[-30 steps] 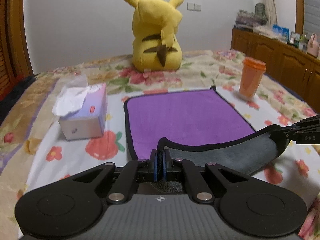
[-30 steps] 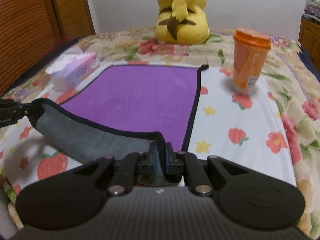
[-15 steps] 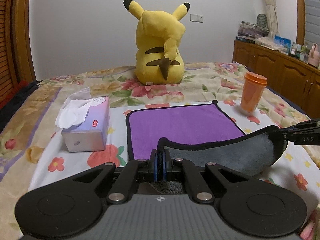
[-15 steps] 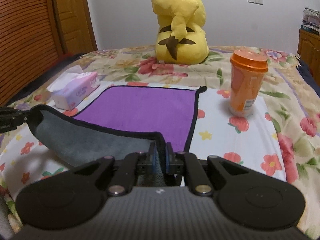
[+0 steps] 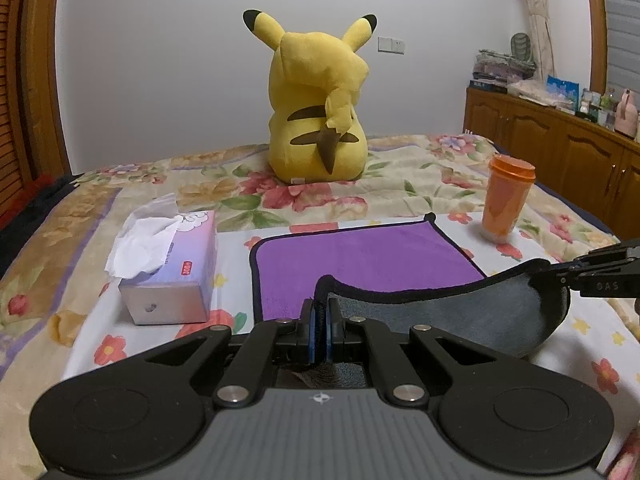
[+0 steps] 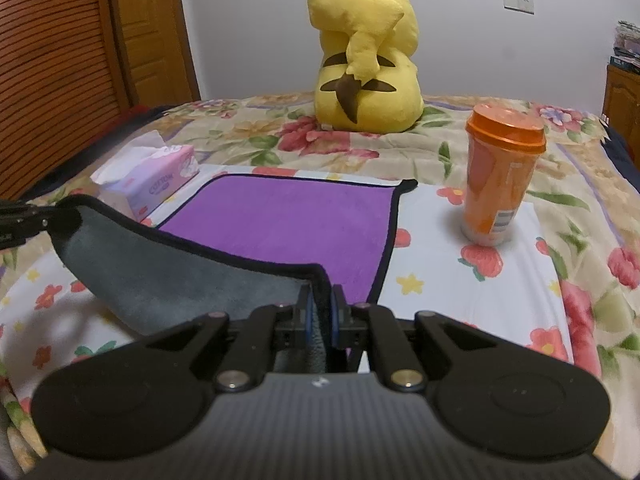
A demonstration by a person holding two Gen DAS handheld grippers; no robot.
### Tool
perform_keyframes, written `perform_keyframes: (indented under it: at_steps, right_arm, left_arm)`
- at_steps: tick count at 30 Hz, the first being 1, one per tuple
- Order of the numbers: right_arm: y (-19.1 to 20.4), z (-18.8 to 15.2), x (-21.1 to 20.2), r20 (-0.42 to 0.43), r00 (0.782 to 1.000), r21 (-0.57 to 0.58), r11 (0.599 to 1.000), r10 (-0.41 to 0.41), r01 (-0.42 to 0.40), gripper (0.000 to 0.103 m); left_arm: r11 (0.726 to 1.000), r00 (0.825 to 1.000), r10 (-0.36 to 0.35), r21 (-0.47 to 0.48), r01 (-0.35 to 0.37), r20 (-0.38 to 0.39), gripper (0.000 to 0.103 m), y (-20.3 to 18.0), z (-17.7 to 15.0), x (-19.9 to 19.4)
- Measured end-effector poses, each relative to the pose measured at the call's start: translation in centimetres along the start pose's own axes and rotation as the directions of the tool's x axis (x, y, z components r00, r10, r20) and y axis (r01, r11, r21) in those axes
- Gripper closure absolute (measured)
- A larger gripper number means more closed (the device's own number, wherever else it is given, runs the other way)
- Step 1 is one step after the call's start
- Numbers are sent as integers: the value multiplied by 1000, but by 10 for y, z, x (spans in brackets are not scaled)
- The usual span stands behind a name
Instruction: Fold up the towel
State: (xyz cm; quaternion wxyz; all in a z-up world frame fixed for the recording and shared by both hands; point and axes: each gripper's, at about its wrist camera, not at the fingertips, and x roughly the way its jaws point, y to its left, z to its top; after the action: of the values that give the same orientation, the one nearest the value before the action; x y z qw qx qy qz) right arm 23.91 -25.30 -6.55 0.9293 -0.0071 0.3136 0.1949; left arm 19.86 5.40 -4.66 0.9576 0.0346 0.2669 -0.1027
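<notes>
Left hand-held gripper (image 5: 319, 330) pinches the towel (image 5: 360, 258) corner. Right hand-held gripper (image 6: 321, 316) pinches the other, near edge raised off the bed (image 6: 460, 280).

The towel's (image 6: 288, 220) pinched corner is hidden between the right gripper's (image 6: 320, 312) jaws. At 9 o'clock in the right wrist view, the left gripper (image 6: 20, 220) is cut by the edge. The plush toy's (image 6: 366, 52) ears are cropped at 12 o'clock; the cup's (image 6: 500, 184) label print is too small to read.

We note both tools alike: left gripper (image 5: 319, 334) and right gripper (image 6: 321, 316) matte black, blue-padded fingertips, silver pivot screws, two round discs, ribbed grey housing bearing a small white emblem. Side lettering illegible.
</notes>
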Motion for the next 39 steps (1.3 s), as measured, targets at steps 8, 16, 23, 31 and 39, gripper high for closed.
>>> perform_keyframes:
  at_steps: [8, 16, 23, 31, 39]
  right_arm:
    - [0, 1, 11, -18, 1000, -15, 1000, 0, -1, 93]
    - [-1, 2, 20, -23, 1000, -31, 1000, -3, 2, 93]
    - [-2, 7, 31, -12, 1000, -60, 998, -7, 6, 93]
    - [-7, 20, 45, 14, 1000, -90, 996, -17, 18, 93]
    - [-12, 34, 50, 47, 999, -95, 995, -16, 21, 93]
  left_arm:
    - [1000, 1000, 7, 24, -7, -7, 95, 1, 1, 14]
    - [1000, 1000, 10, 24, -10, -3, 95, 2, 3, 20]
    - [999, 1000, 31, 39, -31, 5, 95, 7, 10, 37]
    - [999, 999, 33, 29, -33, 11, 95, 13, 18, 49]
    - [999, 999, 36, 10, -37, 22, 95, 15, 29, 61]
